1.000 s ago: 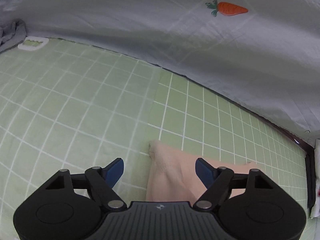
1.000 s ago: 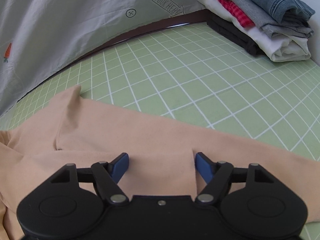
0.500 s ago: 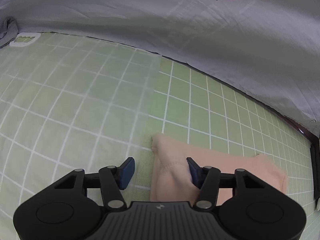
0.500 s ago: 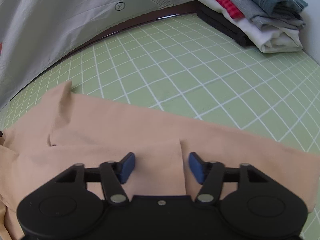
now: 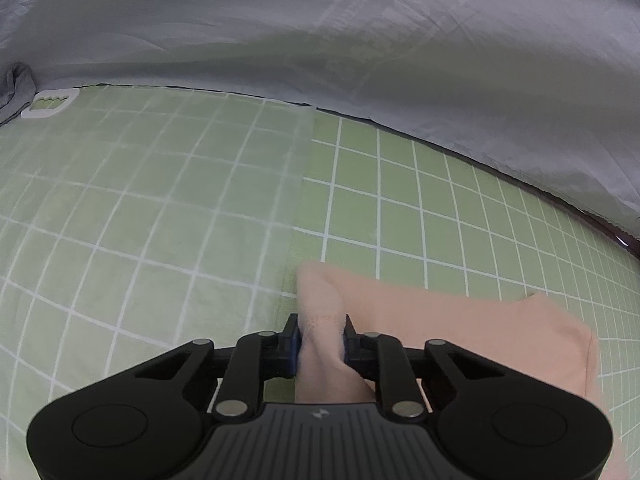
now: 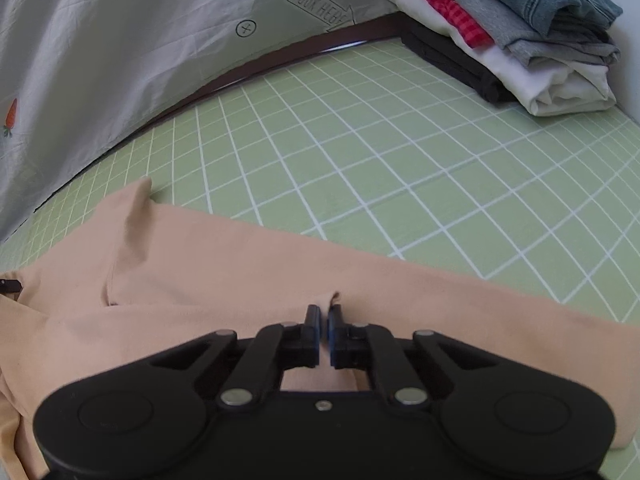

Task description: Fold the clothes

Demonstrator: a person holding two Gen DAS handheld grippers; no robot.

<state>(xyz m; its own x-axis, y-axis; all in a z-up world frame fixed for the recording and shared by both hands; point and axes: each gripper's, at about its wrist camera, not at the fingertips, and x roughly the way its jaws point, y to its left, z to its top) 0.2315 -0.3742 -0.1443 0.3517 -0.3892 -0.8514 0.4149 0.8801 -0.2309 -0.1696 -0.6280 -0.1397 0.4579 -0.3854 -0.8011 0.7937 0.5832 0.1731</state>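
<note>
Right wrist view: folded clothes stack (image 6: pixel 516 36) beyond peach garment (image 6: pixel 240 280).

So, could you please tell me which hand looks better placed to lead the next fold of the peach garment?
Probably the left. Its tongs pinch a bunched end of the peach garment, free to lift over. The right tongs are shut on a thin fold mid-cloth, better as an anchor.

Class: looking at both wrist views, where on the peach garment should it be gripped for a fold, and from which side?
Grip the peach garment along its near edge, from the holder's side: it lies flat, so only edges offer fingers a bite. The left gripper and right gripper pinch there.
</note>
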